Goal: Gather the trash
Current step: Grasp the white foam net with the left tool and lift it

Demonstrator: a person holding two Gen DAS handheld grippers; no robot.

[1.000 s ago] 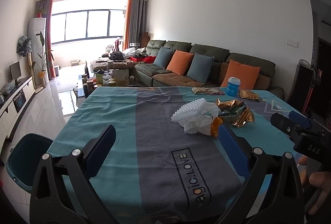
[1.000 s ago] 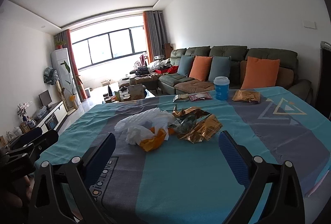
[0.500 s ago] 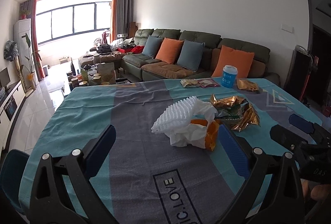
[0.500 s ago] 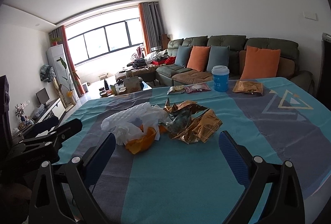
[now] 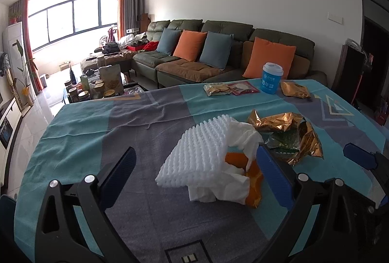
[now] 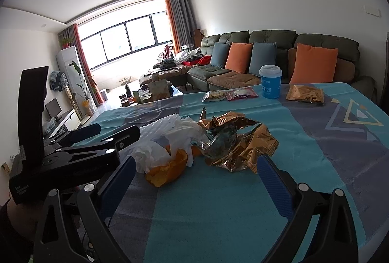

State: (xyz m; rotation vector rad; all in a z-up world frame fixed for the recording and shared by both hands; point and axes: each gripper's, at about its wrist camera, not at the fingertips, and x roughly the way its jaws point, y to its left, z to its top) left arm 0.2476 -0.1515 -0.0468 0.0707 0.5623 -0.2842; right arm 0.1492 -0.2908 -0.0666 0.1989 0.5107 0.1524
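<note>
Two claws (image 5: 194, 173), one trash pile (image 5: 218, 161)

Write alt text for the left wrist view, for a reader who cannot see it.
The open left gripper frames a pile of white foam netting, crumpled white tissue and orange peel on a teal and grey tablecloth. Crumpled gold foil wrappers lie just beyond; a blue paper cup stands upright at the far edge.

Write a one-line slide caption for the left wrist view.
Open left gripper approaches white foam netting and tissue on the tablecloth.
</note>
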